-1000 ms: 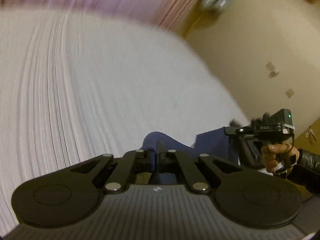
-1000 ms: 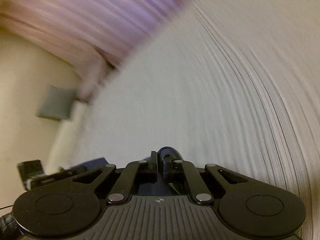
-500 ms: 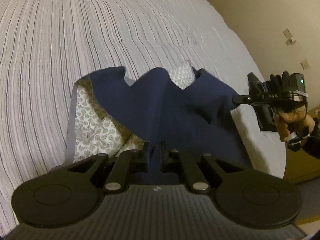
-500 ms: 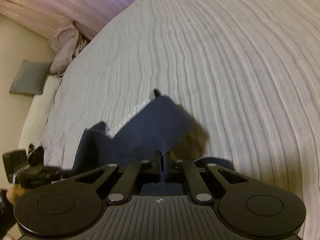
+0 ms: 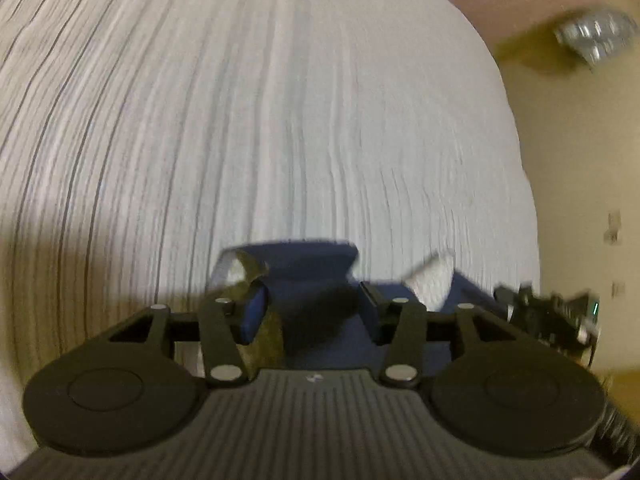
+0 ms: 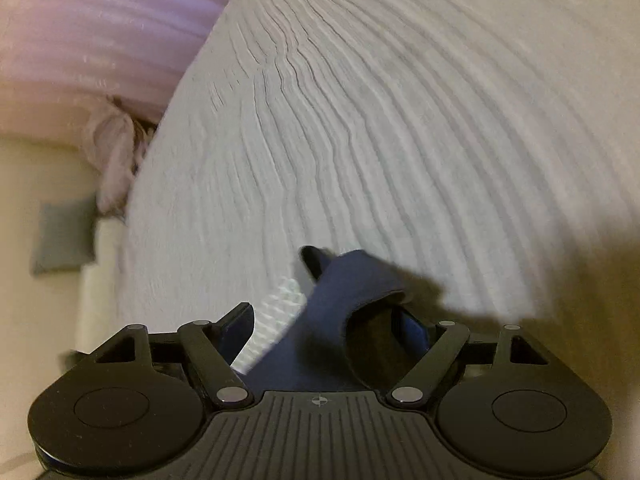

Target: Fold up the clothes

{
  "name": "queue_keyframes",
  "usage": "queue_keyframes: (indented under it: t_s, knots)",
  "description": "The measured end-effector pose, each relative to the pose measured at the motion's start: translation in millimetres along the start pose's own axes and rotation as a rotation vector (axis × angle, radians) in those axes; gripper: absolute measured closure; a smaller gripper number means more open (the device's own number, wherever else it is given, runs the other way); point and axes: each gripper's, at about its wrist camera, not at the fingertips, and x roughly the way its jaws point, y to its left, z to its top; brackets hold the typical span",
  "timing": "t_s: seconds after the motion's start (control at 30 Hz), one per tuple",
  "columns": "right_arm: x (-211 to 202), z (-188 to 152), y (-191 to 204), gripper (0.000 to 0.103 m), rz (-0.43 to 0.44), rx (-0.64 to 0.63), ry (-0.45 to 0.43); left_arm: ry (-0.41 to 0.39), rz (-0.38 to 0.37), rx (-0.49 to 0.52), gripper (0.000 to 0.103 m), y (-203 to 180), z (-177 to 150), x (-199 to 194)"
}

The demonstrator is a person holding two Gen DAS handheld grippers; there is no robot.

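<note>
A navy garment (image 5: 316, 280) with a pale patterned lining (image 5: 434, 280) lies on the striped bed sheet (image 5: 280, 120), right in front of both grippers. My left gripper (image 5: 312, 312) is low over it. Its jaws are opening, and the cloth lies loose between them with the pads off it. In the right wrist view the same navy garment (image 6: 352, 284) bulges up between the fingers of my right gripper (image 6: 326, 330). Those jaws are opening wide and no pad presses the cloth. The right gripper (image 5: 552, 312) also shows at the garment's right end.
The striped sheet (image 6: 400, 140) stretches far ahead of both grippers. The bed's edge and a cream wall (image 5: 580, 160) run along the right of the left view. A pink curtain (image 6: 100, 32), a bunched pale cloth (image 6: 112, 148) and a grey cushion (image 6: 60, 236) lie beyond the bed's far left.
Both grippers were shut on the navy garment and held it up. They have come down toward the bed, and both pairs of jaws have opened and let the cloth go.
</note>
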Motion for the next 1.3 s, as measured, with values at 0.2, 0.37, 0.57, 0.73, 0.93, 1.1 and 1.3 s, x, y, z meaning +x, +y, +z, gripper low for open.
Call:
queue_keyframes:
  t_s: [0.2, 0.37, 0.57, 0.73, 0.93, 1.1, 1.3]
  knots:
    - [2.8, 0.9, 3.5, 0.095, 0.019, 0.015, -0.012, 0.055, 0.038, 0.016, 0.065, -2.7, 3.9, 13.7]
    - [-12.8, 4.8, 23.6, 0.095, 0.022, -0.083, -0.025, 0.097, 0.088, 0.06, 0.071, -8.1, 3.9, 18.8]
    - [-23.1, 12.3, 67.7, 0.095, 0.029, -0.251, -0.03, -0.024, 0.0, 0.181, 0.101, -32.4, 22.4, -3.2]
    - [-40.9, 8.7, 97.0, 0.094, 0.11, -0.439, -0.13, -0.268, -0.142, 0.246, 0.103, -55.0, 44.2, -57.7]
    - [-25.9, -4.7, 62.1, 0.094, 0.001, -0.337, -0.076, -0.087, -0.014, 0.151, 0.071, -23.3, 31.0, -33.6]
    - [-30.0, -15.3, 41.0, 0.094, 0.023, -0.281, -0.047, 0.014, -0.011, -0.071, 0.063, 21.1, 24.8, 0.8]
    - [-57.2, -31.1, 37.9, 0.095, 0.031, -0.304, -0.028, 0.061, -0.157, -0.3, 0.062, 41.1, 25.6, 28.9]
